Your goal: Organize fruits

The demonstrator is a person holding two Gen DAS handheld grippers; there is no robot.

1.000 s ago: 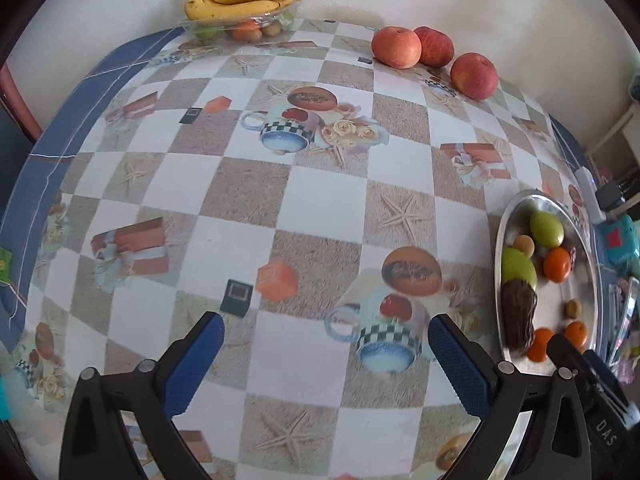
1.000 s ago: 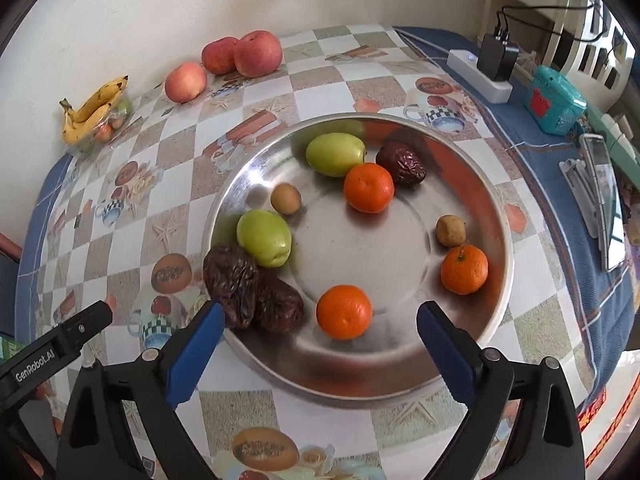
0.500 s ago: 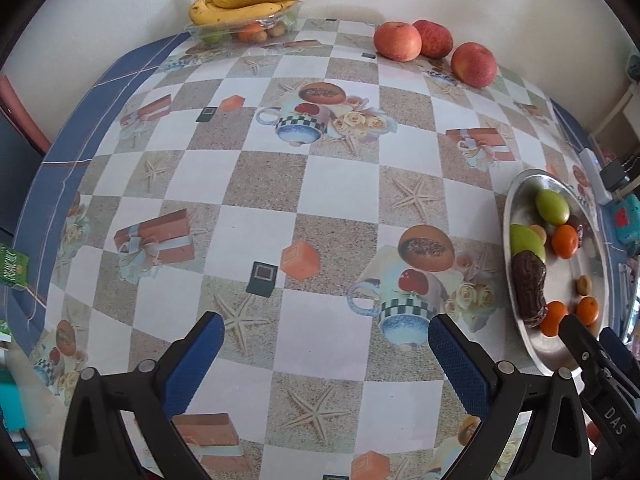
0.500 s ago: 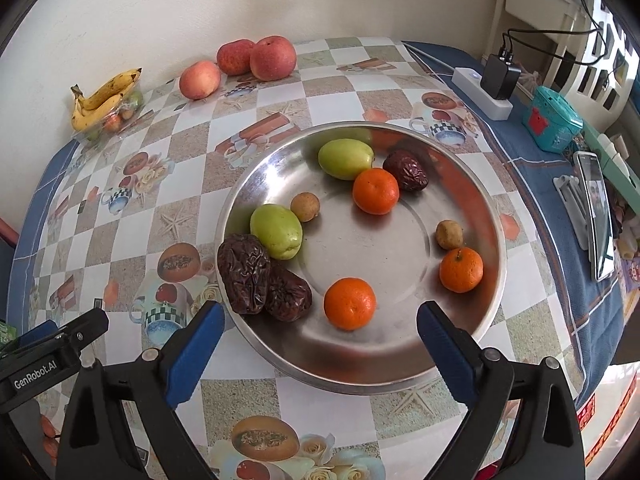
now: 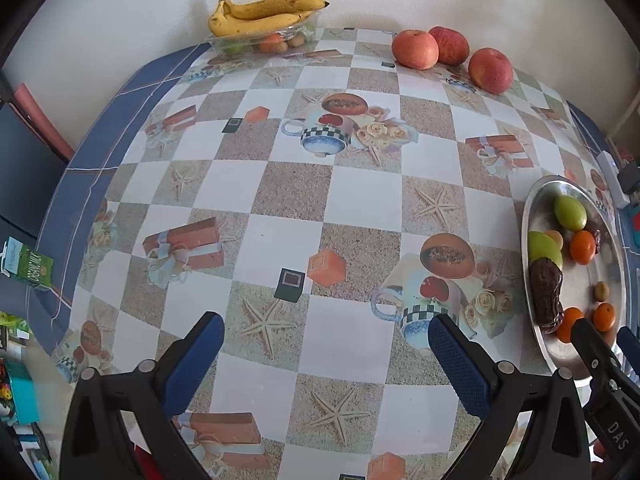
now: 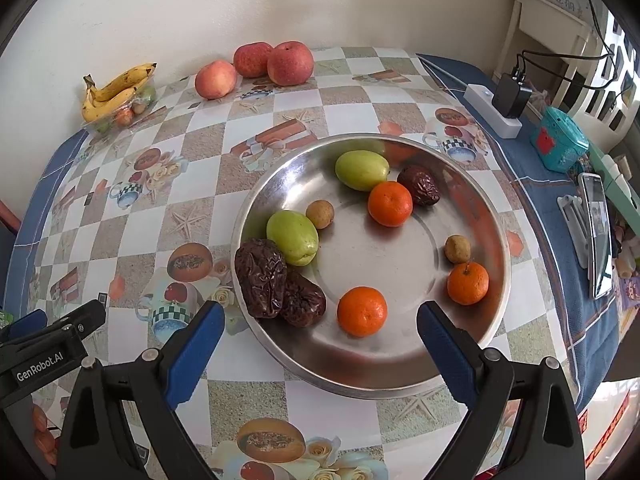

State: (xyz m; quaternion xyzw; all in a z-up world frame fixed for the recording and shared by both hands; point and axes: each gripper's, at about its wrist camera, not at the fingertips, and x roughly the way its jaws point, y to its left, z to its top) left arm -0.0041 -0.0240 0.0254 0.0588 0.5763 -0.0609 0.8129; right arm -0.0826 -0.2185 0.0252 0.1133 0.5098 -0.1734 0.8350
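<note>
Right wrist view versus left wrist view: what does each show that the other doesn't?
Only the right wrist view shows the teal box and the smartphone on the blue cloth. Only the left wrist view shows the green carton off the table's edge. Both share the round steel tray of small fruit, three red apples, the yellow bananas, and open, empty grippers: left, right.

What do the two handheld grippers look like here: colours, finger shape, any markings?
Both match: black plastic frames with rivets, and two blue textured pads. The left gripper, seen from the right wrist camera, reads "GenRobot.AI"; the right gripper, seen from the left wrist camera, shows "DAS". No hands, sleeves or cables visible.
</note>
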